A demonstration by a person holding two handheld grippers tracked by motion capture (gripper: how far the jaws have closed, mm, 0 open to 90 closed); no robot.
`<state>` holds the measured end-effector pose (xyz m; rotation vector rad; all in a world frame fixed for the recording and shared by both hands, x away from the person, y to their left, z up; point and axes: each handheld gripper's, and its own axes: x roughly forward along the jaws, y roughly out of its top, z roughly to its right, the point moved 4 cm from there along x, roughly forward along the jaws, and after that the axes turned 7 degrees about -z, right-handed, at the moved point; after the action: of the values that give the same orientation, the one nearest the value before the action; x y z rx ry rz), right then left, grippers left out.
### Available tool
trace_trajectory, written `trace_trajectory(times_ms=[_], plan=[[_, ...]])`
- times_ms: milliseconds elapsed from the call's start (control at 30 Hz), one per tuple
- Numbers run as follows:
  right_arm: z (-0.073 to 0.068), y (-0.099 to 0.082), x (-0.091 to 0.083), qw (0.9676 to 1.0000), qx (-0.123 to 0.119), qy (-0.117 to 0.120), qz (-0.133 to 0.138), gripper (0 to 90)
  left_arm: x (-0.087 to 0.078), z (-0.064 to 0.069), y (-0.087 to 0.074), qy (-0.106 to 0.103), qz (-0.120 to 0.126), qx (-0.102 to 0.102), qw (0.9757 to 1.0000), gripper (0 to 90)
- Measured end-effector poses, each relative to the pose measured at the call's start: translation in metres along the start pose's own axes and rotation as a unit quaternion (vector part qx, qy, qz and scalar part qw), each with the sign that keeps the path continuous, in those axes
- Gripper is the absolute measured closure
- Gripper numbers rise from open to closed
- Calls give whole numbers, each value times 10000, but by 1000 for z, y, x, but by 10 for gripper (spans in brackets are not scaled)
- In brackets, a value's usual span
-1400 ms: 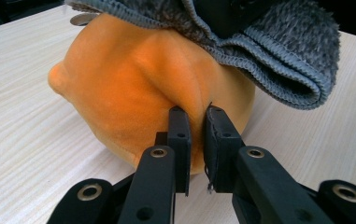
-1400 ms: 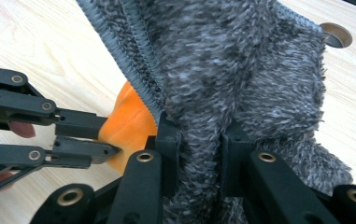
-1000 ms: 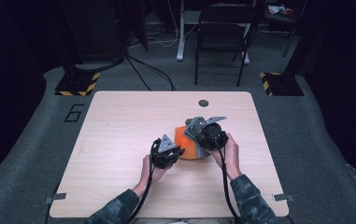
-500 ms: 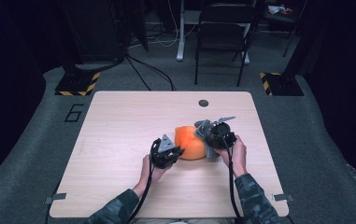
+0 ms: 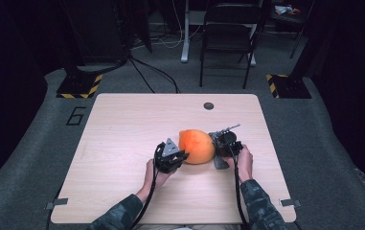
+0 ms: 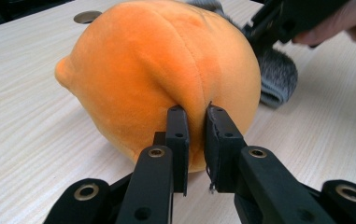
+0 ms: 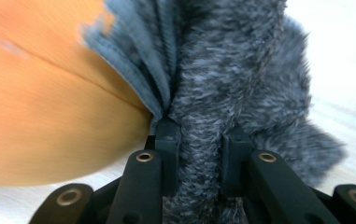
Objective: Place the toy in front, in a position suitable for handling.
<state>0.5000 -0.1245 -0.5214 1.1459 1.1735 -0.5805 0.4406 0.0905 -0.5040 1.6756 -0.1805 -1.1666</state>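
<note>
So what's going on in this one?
A person at a wooden table works a hand-held claw in each hand on an orange plush toy. The left claw is pinched shut on a fold of the orange fabric on the toy's near side. The right claw is clamped on a grey furry piece at the toy's other end. The toy rests on the table between the two claws.

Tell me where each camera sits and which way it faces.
High view: above the person's side, facing forward and down at the table; forearms, hands, left tool and right tool show.
Left gripper view: on the left tool, facing the orange plush toy; its jaws pinch it.
Right gripper view: on the right tool; its jaws clamp grey fur.
All share the orange plush toy.
</note>
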Motion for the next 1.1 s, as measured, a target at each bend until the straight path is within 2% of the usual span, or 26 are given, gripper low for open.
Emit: trace_trajectory(times_ms=[100, 200, 300, 367, 400, 433, 467, 500, 533, 567, 700, 800, 900, 967, 1100], plan=[[1, 0, 1, 10000, -21, 7, -43, 734, 0, -1, 0, 27, 46, 18, 10000, 802], [1, 4, -8, 9999, -70, -114, 13, 736, -1, -2, 0, 3, 30, 15, 10000, 802], [2, 9, -22, 9996, -51, -185, 200, 738, 0, -1, 0, 19, 18, 34, 10000, 802], [2, 13, -35, 9987, -66, -180, 463, 738, 0, 0, 0, -5, 30, 24, 10000, 802], [0, 16, -45, 9983, 2, -146, 568, 738, 0, 1, 0, -46, -11, 30, 10000, 802], [-1, 18, -52, 9973, -54, -91, 729, 738, 0, 1, 0, -63, -15, 39, 10000, 802], [-7, 22, -64, 9948, -120, 11, 1014, 737, 0, 1, 0, -65, -13, 43, 10000, 799], [-13, 23, -70, 9939, -151, 129, 1085, 737, 1, 2, 1, -41, 27, 52, 10000, 798], [-13, 23, -70, 9939, -151, 129, 1085, 737, 1, 2, 1, -53, 30, 78, 10000, 798], [-18, 25, -76, 9925, -206, 211, 1184, 736, 1, 2, 1, -38, 30, 96, 9999, 798], [-50, 29, -89, 9877, -548, 448, 1397, 736, 0, 2, 1, -51, -12, 146, 9999, 794], [-63, 29, -90, 9859, -768, 443, 1421, 735, 1, 3, 1, -43, 32, 133, 9999, 794], [-73, 29, -82, 9852, -858, 472, 1405, 734, 1, 5, 1, -123, 53, 139, 9998, 793], [-74, 29, -79, 9851, -904, 474, 1382, 733, 1, 6, 1, -106, 19, 195, 9998, 793], [-74, 27, -71, 9859, -980, 365, 1303, 732, 1, 5, 1, -129, 16, 183, 9997, 793]])
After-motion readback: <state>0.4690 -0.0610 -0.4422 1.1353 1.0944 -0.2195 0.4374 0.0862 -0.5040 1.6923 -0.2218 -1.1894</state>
